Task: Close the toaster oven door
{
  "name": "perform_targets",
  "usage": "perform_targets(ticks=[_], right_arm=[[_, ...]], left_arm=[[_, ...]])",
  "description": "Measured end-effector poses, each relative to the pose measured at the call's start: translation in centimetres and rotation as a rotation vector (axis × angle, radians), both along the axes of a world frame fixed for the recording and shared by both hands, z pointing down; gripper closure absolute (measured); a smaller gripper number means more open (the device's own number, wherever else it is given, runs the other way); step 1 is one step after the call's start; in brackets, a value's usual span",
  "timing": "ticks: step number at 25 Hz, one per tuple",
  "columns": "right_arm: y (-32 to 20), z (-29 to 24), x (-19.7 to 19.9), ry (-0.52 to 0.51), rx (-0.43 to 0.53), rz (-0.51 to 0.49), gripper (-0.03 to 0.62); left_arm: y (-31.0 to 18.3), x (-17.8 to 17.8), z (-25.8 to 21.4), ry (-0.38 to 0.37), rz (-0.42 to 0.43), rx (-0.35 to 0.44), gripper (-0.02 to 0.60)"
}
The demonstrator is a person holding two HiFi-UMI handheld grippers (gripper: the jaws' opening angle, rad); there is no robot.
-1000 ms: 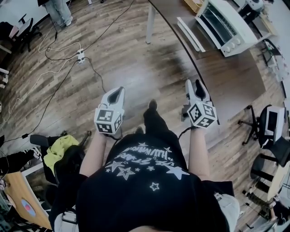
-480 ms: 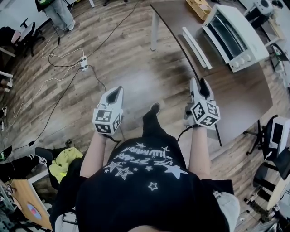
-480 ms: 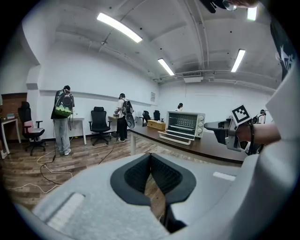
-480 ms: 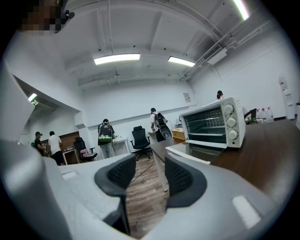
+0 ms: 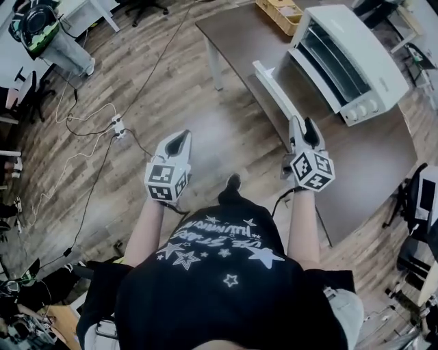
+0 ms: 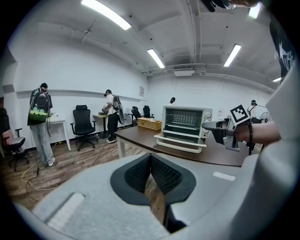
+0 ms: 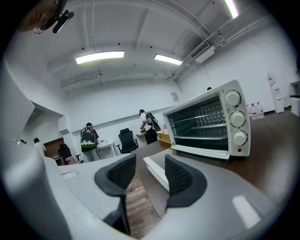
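1 toaster oven (image 5: 345, 51) on the brown table (image 5: 363, 150), 3 knobs (image 7: 237, 119) down its right side. Its 1 door (image 5: 272, 85) is fully open, lying flat out in front of the oven toward the table edge.
2 grippers, both in the air, neither touching the oven.
Right gripper (image 5: 304, 126): jaws apart, nothing between them, over the table edge just short of the door.
Left gripper (image 5: 179, 139): jaw tips pressed together, empty, over the wood floor (image 5: 171, 82), well apart from the table.
1 yellow crate (image 5: 279, 10) behind the oven.
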State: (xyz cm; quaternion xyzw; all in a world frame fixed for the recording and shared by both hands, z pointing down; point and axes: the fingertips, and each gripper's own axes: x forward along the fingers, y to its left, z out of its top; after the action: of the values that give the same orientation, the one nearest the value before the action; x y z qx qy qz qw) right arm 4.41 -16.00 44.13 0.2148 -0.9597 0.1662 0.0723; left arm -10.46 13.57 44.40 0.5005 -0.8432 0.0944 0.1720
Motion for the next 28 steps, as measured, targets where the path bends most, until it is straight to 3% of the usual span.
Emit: perform_targets(ticks=[7,14,18,22,28], right_arm=[[-7.2,0.8,0.1,-0.027,-0.045,0.118,0.395],[-10.7,1.8,3.7,-0.014,-0.057,0.256,0.395],[-11.4,2.5,6.1,0.005,-0.063,0.367,0.395],[-11.9,2.8,5.7,0.017,-0.061,0.438,0.395],[-9.8,2.2,6.3,0.038,-0.054,0.658,0.395]], left_arm=[[-9.9,-4.1,-0.9,-0.023,0.112,-0.010,0.571],[-17.7,-4.8,-0.8,-0.025,0.266,-0.025,0.572],[-21.9,-4.6,-0.2,-0.010,0.385,-0.019,0.571],[-24.4,-6.4,0.8,0.002,0.455,-0.026,0.571],[-28.0,-9.3,1.4,0.033,0.663,-0.031,0.572]])
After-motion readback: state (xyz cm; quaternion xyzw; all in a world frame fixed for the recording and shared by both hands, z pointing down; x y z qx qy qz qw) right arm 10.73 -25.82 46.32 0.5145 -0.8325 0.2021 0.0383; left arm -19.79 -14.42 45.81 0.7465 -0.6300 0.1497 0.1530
